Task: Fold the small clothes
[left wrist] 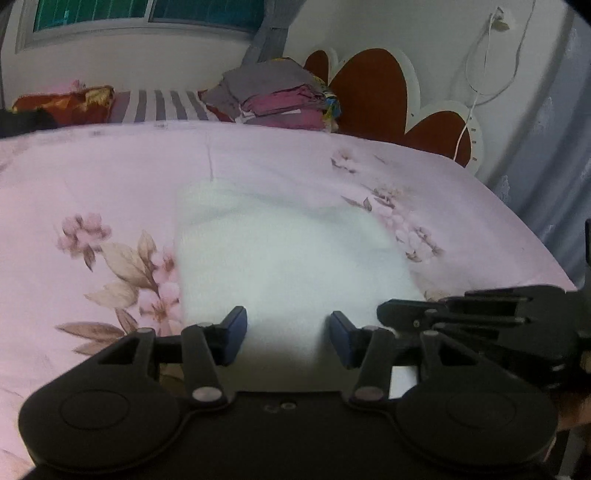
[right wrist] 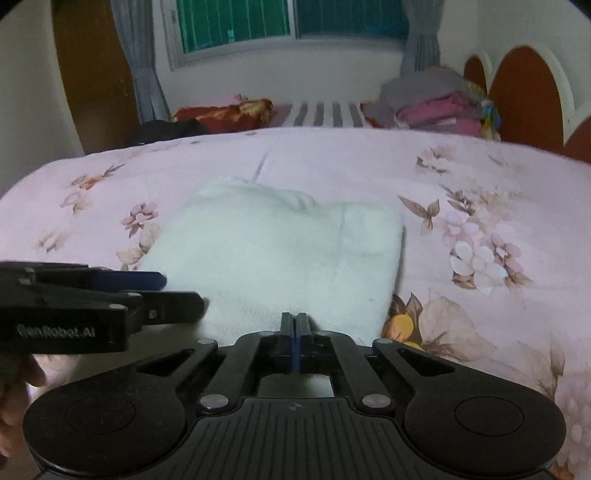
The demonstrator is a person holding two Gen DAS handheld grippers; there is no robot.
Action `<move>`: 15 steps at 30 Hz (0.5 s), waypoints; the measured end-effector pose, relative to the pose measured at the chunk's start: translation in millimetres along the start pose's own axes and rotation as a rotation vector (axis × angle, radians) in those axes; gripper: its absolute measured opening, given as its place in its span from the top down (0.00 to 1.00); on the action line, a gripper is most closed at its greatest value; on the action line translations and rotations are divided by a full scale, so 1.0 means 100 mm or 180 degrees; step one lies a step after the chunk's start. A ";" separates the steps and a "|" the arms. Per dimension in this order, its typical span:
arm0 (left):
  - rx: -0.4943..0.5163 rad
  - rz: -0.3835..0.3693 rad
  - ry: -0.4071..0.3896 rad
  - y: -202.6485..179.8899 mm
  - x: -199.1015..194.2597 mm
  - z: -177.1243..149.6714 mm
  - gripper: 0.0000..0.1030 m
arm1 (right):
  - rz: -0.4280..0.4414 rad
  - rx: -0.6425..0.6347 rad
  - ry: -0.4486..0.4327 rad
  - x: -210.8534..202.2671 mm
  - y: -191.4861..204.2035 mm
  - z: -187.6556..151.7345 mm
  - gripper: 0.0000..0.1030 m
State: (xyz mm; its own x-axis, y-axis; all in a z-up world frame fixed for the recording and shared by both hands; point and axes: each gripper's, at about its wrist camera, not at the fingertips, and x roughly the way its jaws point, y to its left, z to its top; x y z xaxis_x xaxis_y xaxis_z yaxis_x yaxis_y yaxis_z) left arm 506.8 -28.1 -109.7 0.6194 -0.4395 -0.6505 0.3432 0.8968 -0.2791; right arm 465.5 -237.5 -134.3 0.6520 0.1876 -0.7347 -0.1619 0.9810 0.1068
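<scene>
White folded cloth [right wrist: 273, 254] lies flat on the pink flowered bedspread [right wrist: 461, 177], in the middle of the bed and just ahead of both tools. At the left edge of the right wrist view the left gripper [right wrist: 162, 291] reaches in sideways, its black body printed "GenRobot.AI"; in its own view the left gripper [left wrist: 288, 334] stands with its blue pads apart over the near edge of the cloth, gripping nothing. To its right the right gripper [right wrist: 295, 325] has its jaws pressed together, and whether any cloth is pinched between them I cannot tell. Beyond the bed are a red pillow [right wrist: 225, 112], a striped sheet [right wrist: 325, 114], a pile of folded clothes [right wrist: 436, 103], a brown headboard [right wrist: 524, 96], grey curtains [right wrist: 140, 55] and a window [right wrist: 258, 22].
</scene>
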 end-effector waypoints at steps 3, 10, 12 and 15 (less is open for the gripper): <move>0.0074 0.0092 -0.0273 0.01 -0.07 0.09 0.50 | -0.0015 0.0060 -0.0249 -0.18 -0.02 0.10 1.00; -0.0228 0.0044 0.0006 0.27 0.44 0.39 0.51 | 0.0103 0.0143 -0.0386 0.15 -0.11 0.52 1.00; -0.0226 0.0052 -0.0010 0.25 0.44 0.40 0.51 | 0.0106 0.0173 -0.0019 0.50 -0.20 0.45 1.00; -0.0056 0.0118 -0.0200 0.18 0.30 0.44 0.53 | 0.0151 0.0190 -0.0016 0.43 -0.25 0.53 1.00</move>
State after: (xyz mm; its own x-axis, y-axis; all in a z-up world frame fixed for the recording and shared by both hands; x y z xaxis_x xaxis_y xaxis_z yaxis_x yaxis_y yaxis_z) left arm 562.0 -27.4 -102.9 0.6747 -0.4079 -0.6152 0.3072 0.9130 -0.2684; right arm 537.0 -251.3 -133.1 0.6484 0.2341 -0.7245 -0.1484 0.9722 0.1813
